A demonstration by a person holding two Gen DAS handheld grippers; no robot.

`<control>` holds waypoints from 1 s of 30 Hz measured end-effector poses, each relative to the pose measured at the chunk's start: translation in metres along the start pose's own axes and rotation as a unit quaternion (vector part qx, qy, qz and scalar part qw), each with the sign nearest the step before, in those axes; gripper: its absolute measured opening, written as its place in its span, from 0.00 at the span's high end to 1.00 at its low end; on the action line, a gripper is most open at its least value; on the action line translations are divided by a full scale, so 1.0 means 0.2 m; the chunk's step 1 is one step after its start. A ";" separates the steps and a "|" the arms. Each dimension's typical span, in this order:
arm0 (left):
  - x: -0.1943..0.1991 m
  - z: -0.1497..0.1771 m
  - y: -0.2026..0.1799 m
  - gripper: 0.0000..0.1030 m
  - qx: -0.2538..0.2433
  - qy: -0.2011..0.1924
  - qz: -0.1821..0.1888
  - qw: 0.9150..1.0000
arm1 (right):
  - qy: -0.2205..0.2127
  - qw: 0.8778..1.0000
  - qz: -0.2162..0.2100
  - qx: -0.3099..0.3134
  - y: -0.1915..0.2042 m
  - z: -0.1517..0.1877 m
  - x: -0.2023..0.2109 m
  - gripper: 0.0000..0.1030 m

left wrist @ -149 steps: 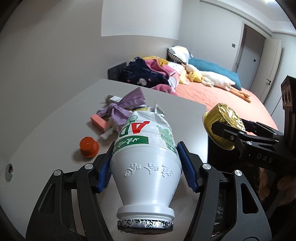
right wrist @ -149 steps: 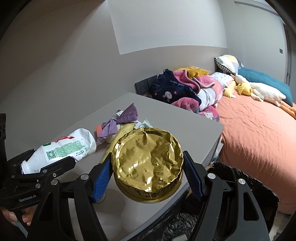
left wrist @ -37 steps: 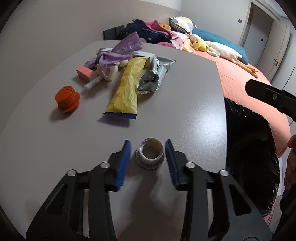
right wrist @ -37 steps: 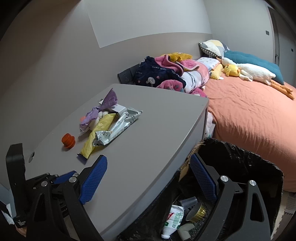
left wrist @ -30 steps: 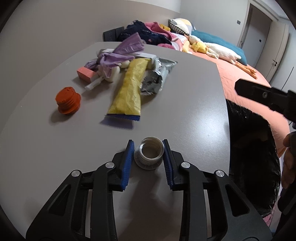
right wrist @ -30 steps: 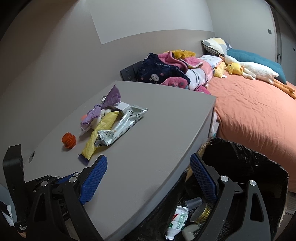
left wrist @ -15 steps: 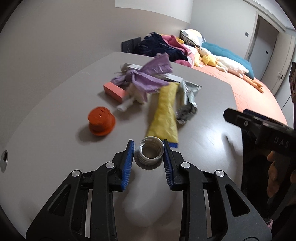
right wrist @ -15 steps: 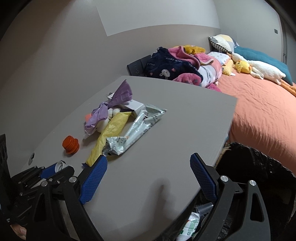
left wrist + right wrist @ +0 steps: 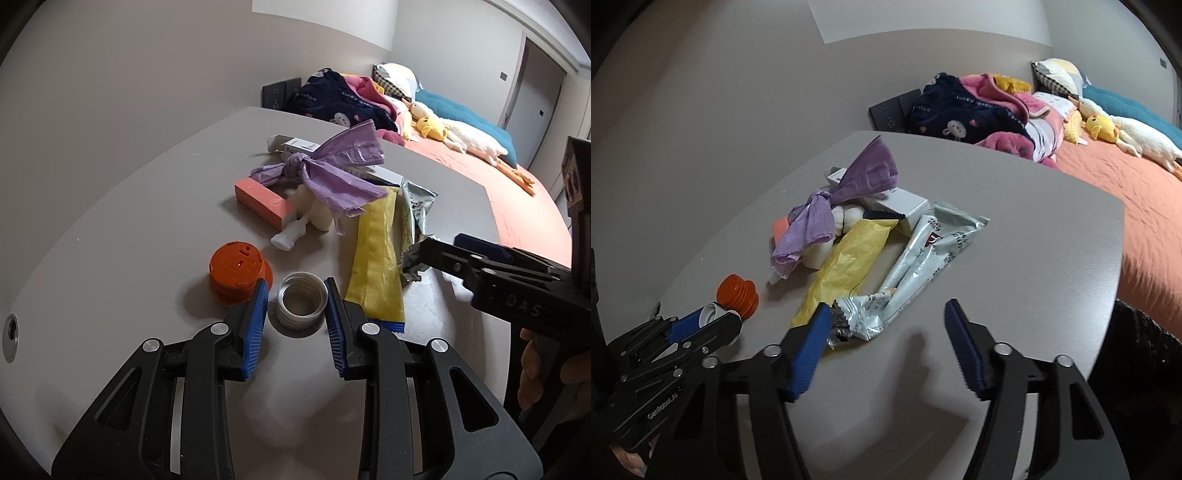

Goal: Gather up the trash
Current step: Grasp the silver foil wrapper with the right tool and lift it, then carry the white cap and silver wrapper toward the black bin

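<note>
My left gripper (image 9: 295, 300) is shut on a white threaded cap (image 9: 302, 295) and holds it just above the grey table (image 9: 147, 229), beside an orange cap (image 9: 236, 273). A trash pile lies beyond: a yellow wrapper (image 9: 376, 266), a silver wrapper (image 9: 923, 258), a knotted purple bag (image 9: 332, 173), a pink box (image 9: 262, 203) and a white box (image 9: 897, 201). My right gripper (image 9: 886, 332) hovers low over the table, its jaws closing. The torn near end of the silver wrapper lies by its left finger (image 9: 809, 343); the pads do not press on it.
A black-lined trash bin (image 9: 1145, 354) stands off the table's right edge. Behind the table is a bed (image 9: 1126, 177) with piled clothes (image 9: 979, 107) and plush toys. A small round hole (image 9: 10, 328) sits in the tabletop at the far left.
The left gripper carried the white cap leftwards, up to the orange cap. The right gripper came from over the bin to the silver wrapper's near end, and its jaws narrowed.
</note>
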State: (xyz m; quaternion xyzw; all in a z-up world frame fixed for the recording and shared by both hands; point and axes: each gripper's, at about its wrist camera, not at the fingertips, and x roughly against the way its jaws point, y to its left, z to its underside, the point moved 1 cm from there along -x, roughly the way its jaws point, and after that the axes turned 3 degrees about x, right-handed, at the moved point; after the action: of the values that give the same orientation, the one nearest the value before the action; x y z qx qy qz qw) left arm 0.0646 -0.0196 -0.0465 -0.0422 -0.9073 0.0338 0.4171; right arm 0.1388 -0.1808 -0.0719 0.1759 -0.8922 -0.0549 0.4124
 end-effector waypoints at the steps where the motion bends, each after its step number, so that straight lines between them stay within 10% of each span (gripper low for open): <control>1: 0.00 0.00 0.00 0.70 0.000 0.000 -0.001 1.000 | 0.003 1.000 -0.002 -0.001 0.00 0.00 -0.02 0.45; 6: -0.02 0.00 0.00 0.70 -0.001 0.005 0.001 1.000 | 0.025 0.999 -0.029 -0.011 -0.01 0.00 -0.08 0.84; 30: 0.11 0.00 -0.25 0.70 -0.029 -0.013 0.029 0.999 | -0.025 0.999 -0.009 -0.022 -0.17 0.06 0.31 0.88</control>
State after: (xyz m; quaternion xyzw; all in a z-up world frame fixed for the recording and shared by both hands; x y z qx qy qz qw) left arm 0.0473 -0.0674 -0.0253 -0.0799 -0.9114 0.0202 0.4031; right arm 0.1022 -0.2353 -0.0431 0.1735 -0.8992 -0.0826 0.3932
